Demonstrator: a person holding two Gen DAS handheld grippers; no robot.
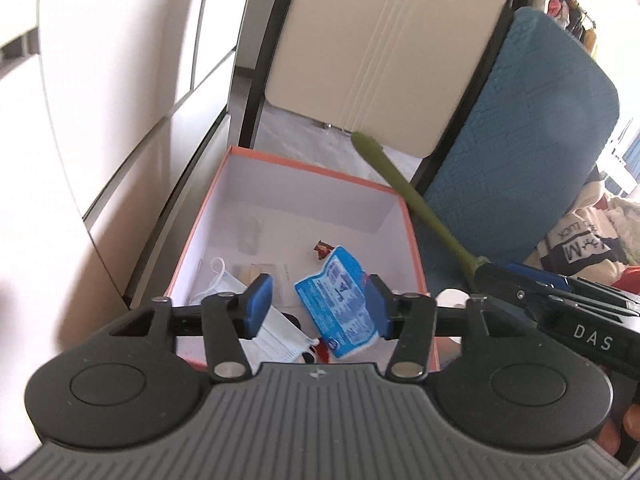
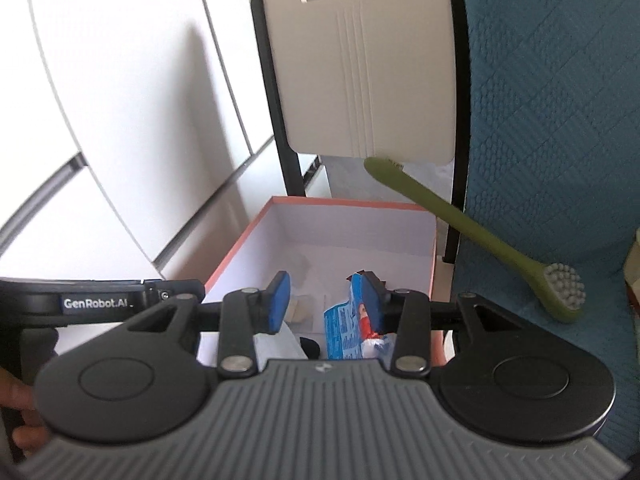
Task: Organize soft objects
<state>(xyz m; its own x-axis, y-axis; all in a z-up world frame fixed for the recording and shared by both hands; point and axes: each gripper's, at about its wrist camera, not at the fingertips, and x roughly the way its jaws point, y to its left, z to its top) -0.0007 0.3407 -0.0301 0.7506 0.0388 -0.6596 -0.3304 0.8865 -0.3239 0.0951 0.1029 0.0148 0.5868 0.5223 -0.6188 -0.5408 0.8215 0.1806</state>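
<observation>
- Hovering over the near end of the orange box (image 1: 200, 216), the left tongs (image 1: 319, 306) were spread, blue pads (image 1: 259, 305) apart and pinching nothing.
- Right tongs (image 2: 326, 300) were likewise spread and empty, level with the left ones and just to their right over the same box.
- Box stood open with a white interior. Inside it lay a blue packet (image 1: 338, 304) tilted near the right wall, a white face mask (image 1: 276, 334) at near left, and a small brown wrapper (image 1: 322, 249) just beyond the packet.
- Green brush (image 2: 472, 232) was outside the box, to its right, slanting across the blue cushion (image 2: 552, 100). Its bristled head (image 2: 565, 289) was low and its handle tip was high, near the cream chair back (image 2: 360, 60). I could not tell what supported it; neither pair of tongs pinched it.
- Chair stood directly behind the box; white cabinet fronts (image 1: 112, 80) ran along the left.
</observation>
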